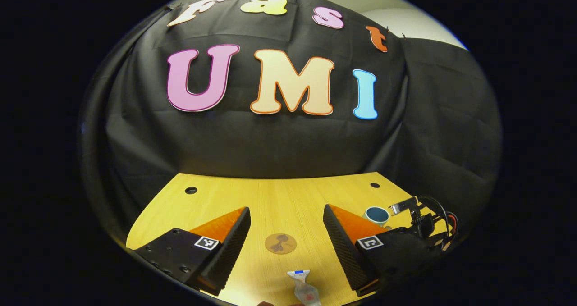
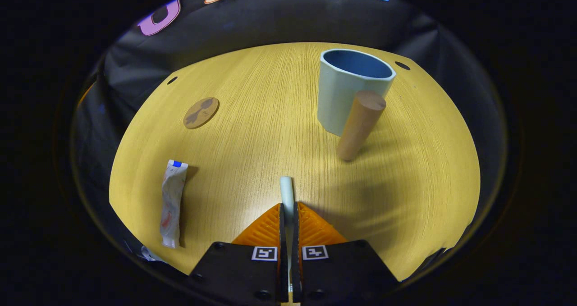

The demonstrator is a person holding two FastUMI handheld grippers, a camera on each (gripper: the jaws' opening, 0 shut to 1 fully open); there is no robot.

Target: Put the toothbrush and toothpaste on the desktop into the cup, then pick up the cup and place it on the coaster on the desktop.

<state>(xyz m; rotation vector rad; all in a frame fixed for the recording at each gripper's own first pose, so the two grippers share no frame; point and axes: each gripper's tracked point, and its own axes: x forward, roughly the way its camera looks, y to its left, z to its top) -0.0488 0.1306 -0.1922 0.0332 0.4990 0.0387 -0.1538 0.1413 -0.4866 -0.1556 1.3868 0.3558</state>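
In the right gripper view the right gripper (image 2: 287, 213) has its jaws pressed together on the toothbrush (image 2: 286, 192), of which just a pale rounded end pokes out ahead; the rest is hidden between the fingers. It hangs low over the desk (image 2: 252, 116). The toothpaste (image 2: 172, 201) lies flat to its left, well apart. Farther off stands the cup (image 2: 349, 87) with a wooden handle, and the coaster (image 2: 201, 112) lies far left. In the left gripper view the left gripper (image 1: 286, 234) hovers with jaws wide apart and nothing between them; the toothpaste is cut off at the bottom edge
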